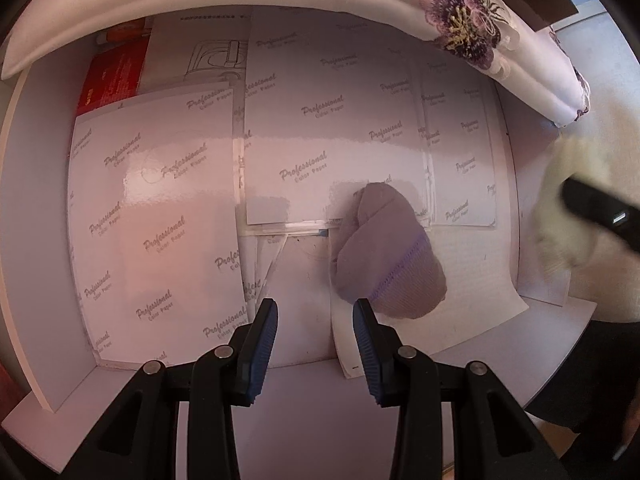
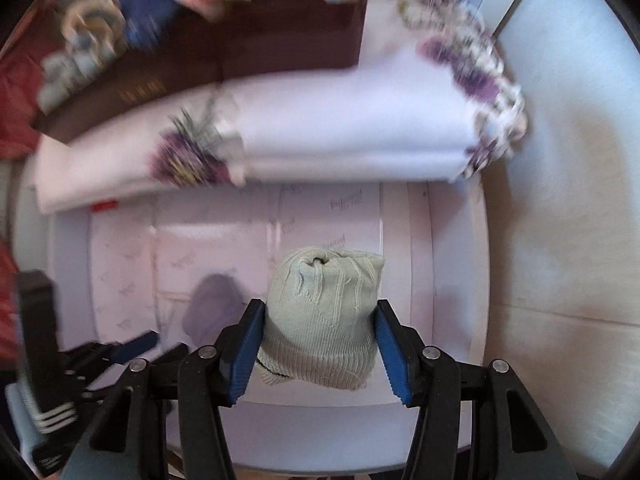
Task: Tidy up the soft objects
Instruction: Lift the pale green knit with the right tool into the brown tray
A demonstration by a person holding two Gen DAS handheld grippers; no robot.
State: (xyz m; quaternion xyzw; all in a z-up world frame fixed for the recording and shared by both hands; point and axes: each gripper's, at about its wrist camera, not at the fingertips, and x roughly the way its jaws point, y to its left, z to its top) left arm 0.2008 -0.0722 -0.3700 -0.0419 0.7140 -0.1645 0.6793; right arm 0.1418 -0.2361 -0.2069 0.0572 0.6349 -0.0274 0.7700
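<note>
the left claw [image 1: 315, 344] points down into a shallow white drawer [image 1: 40, 240] and its blue pads stand partly apart with nothing between them. just beyond its right pad a rolled lilac sock [image 1: 390, 256] lies on the drawer floor, resting on glossy sheets of photo paper [image 1: 160, 208] printed with "professional color paper"; the pad is near the sock but does not touch it. a red packet [image 1: 112, 76] shows in the far left corner of the drawer, partly under the sheets. a folded white cloth with purple embroidered flowers [image 1: 464, 20] lies across the far edge of the drawer. at the right edge of the left wrist view the right claw appears as a blurred dark bar against a pale fuzzy shape. in the right wrist view the right claw [image 2: 320, 344] is closed on a rolled pale green knitted sock [image 2: 324, 320], both blue pads pressing its sides, and it holds the sock above the drawer, to the right of the lilac sock. the left claw shows at the lower left of that view, and the flowered cloth spans the frame above, blurred.
</note>
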